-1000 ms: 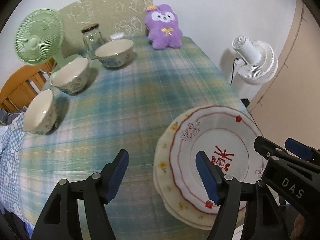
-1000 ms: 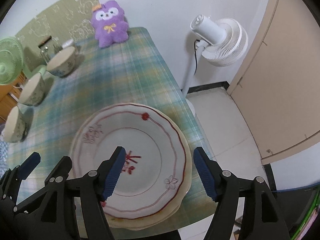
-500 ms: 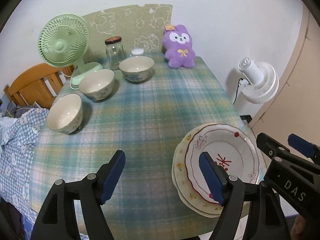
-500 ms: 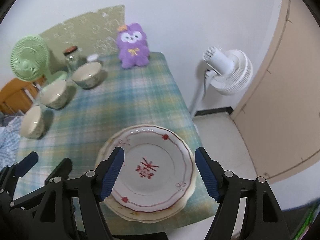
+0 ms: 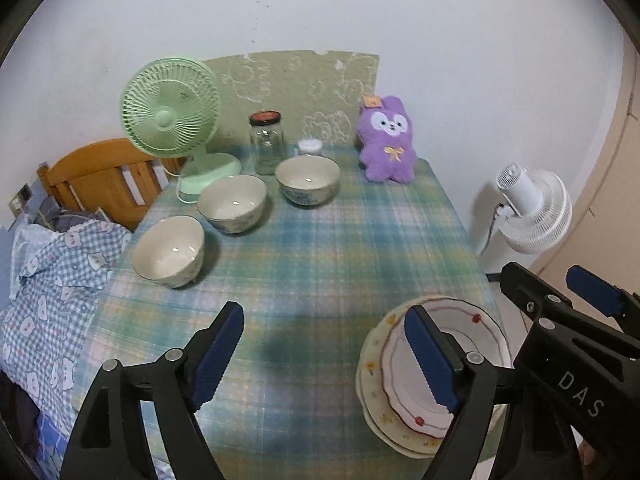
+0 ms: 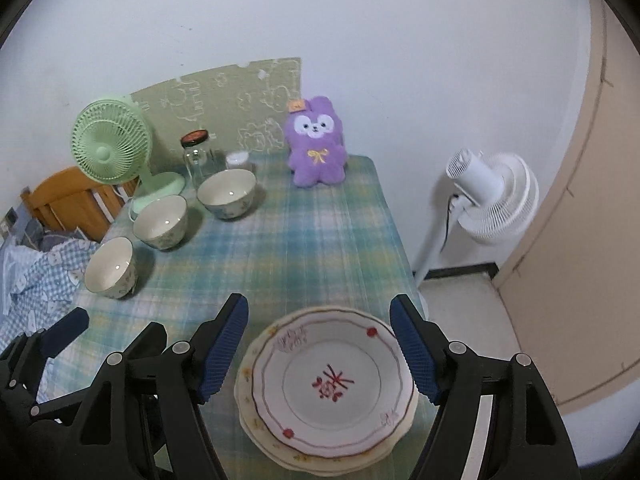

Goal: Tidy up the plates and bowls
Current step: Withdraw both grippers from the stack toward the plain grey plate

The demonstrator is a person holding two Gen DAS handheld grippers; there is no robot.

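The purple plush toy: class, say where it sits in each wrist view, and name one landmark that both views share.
Left wrist view: the purple plush toy stands upper right of centre, at the table's far edge, right of the glass jar.
Right wrist view: the toy stands just above centre, at the far edge.
Shared landmark: the green desk fan, far left of the toy.
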